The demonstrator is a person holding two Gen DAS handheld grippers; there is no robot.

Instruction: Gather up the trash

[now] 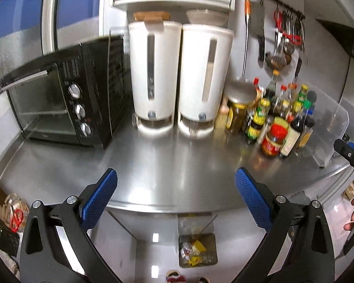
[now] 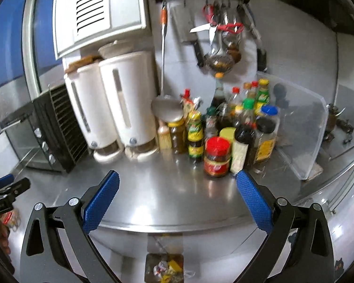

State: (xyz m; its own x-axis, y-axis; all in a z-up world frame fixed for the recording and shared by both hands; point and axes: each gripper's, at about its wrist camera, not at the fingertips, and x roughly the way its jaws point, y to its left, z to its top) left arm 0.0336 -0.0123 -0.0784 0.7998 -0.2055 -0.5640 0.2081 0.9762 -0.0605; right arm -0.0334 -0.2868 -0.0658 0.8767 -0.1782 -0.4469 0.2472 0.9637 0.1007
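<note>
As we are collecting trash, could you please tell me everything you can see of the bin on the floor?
The bin is a small, square-edged container with a greyish, metallic-looking rim, standing open and upright on the glossy floor just below the steel counter's front edge. It holds crumpled wrappers, white, red and yellow. A clear liner seems to rise at its back. No gripper touches it.

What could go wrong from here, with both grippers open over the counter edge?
The right gripper hangs close to the red-lidded jar and the crowded bottles behind it; a sweep could topple them. The trash bin sits on the floor below the counter edge, so anything dropped toward it could miss. Both views are motion-blurred.
</note>
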